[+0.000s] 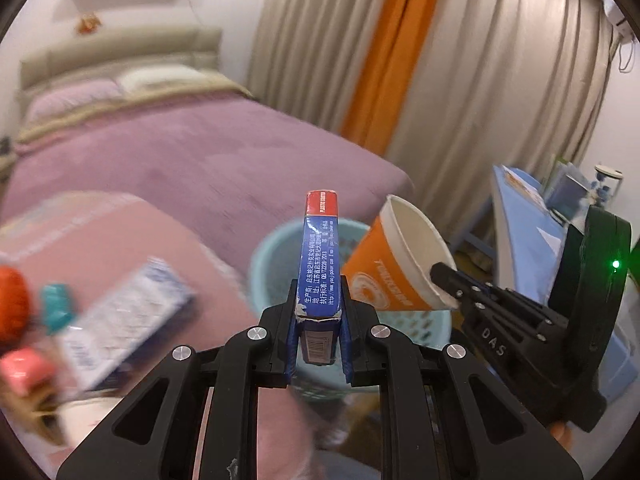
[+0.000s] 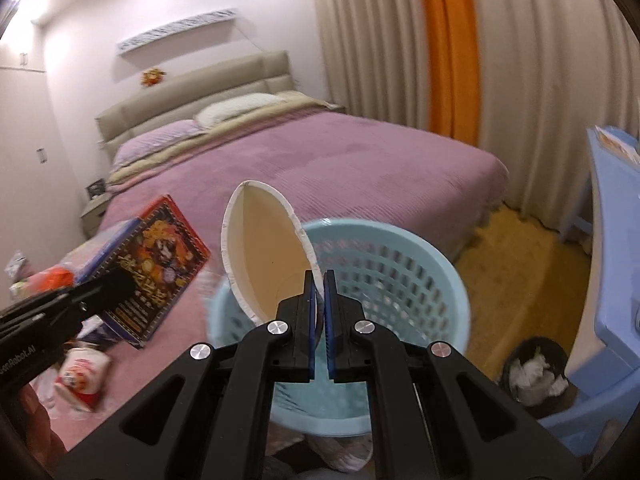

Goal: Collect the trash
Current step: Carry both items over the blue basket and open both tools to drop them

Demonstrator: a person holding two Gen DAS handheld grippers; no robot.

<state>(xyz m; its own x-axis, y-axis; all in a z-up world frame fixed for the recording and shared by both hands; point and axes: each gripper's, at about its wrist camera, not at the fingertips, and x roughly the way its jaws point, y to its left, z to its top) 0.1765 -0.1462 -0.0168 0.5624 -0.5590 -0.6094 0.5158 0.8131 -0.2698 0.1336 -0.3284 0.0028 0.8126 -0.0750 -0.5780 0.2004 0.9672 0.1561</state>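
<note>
1. Two grippers, both loaded! The left gripper (image 1: 319,312) has its jaws clamped on a slim card box (image 1: 319,256), held on edge and standing tall out of the jaws.
2. The right gripper (image 2: 319,292) has its jaws pinched tight on the wall of an orange paper cup (image 2: 260,256), mouth tipped up and to the left of the jaws.
3. Just beyond both sets of jaws sits the blue basket (image 2: 400,264), open top, lattice walls. In the right wrist view the cup hangs over its near-left rim; the box looks short of the basket or at its left edge.
4. Risk, as I read it: release now and the cup, gripped only by a thin, flexing wall, could clip the rim and tumble outside. The box sticks out long; let go before it clears the rim and it tips back onto the pink surface (image 1: 172,240).
5. Watch the two loads too. They ride close together, box left of cup, and could knock each other over that one opening.
6. Left of the jaws, more litter waits on the pink surface: a white packet (image 1: 128,320), a red-and-white carton (image 2: 82,376).
7. Room to move: open air above the basket. Farther off, the bed (image 2: 320,160) behind, a blue desk (image 2: 612,240) to the right, and a dark bin (image 2: 536,376) low on the floor.
</note>
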